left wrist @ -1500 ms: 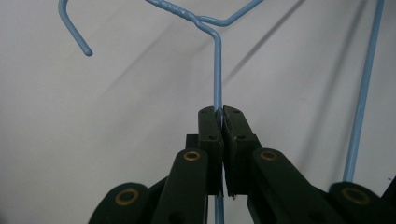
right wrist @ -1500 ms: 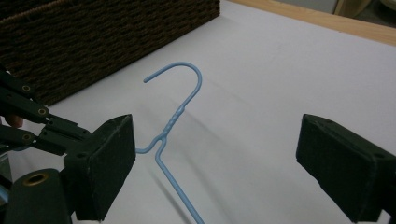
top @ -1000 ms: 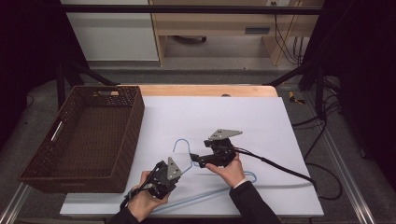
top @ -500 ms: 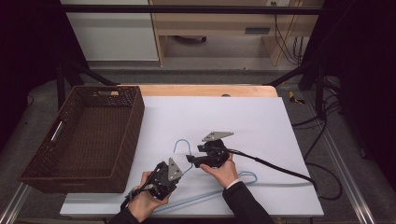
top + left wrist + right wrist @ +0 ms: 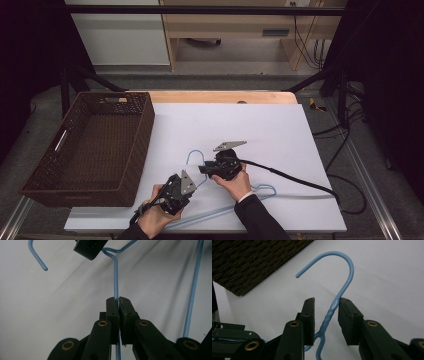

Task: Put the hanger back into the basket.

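We have the blue wire hanger [image 5: 227, 202] lying low over the white surface [image 5: 280, 130], and both tools are on it. Our left tool [image 5: 118, 300] is clenched on one sloping arm of the hanger, the wire pinched between its pads just ahead of its tips, as the left gripper view shows. What has changed is on the other side: compared with a second ago, our right tool [image 5: 326, 307] has edged in toward the hanger's neck, and its jaws have just been closing around it. In the right gripper view the twisted neck now stands between the two pads, touching the right-hand pad while a gap remains at the left-hand one, so we judge this tool not yet clamped, only closing on the wire. The hook [image 5: 337, 267] curves up and away just beyond its tips, toward the wicker basket [image 5: 85, 150], which sits off to the left tool's outer side. We take this to mean the second hold is nearly made; once the neck is pinched we should have the hanger at two points and can lift or turn it under control, perhaps toward the basket
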